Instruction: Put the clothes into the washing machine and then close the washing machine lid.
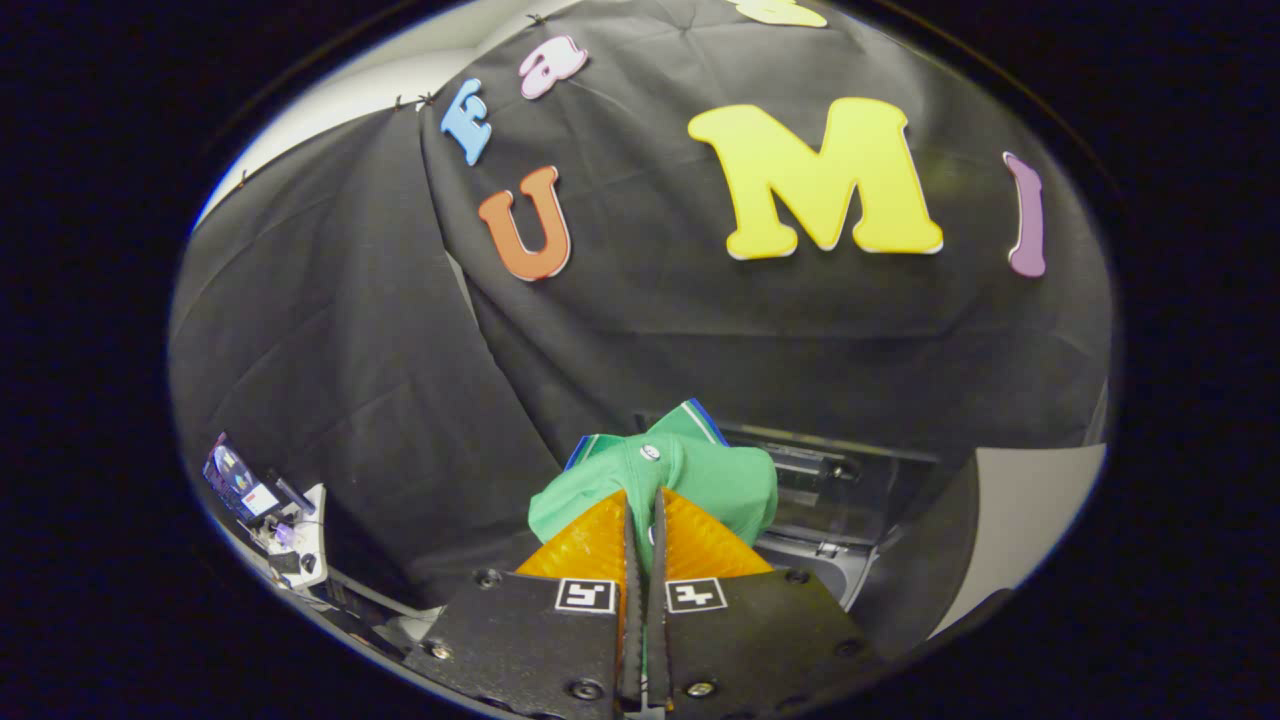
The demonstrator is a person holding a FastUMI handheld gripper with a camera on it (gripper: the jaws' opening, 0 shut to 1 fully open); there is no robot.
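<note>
A green garment (700,475) with a blue-and-white trimmed edge and a small button is bunched up at my fingertips. My gripper (645,505) is shut on it, both fingers pressing a fold of the cloth, and the bundle hangs lifted in the air. Beyond and below the garment lies the dark top of the washing machine (840,500), with its raised lid (1010,530) to the right. The machine's inside is hidden behind the cloth and my fingers.
Black booth cloth hangs close behind the machine. To the left, low down, a small stand with a phone-like device (262,505) and cables sits beside the machine. The pale lid panel stands upright on the right.
</note>
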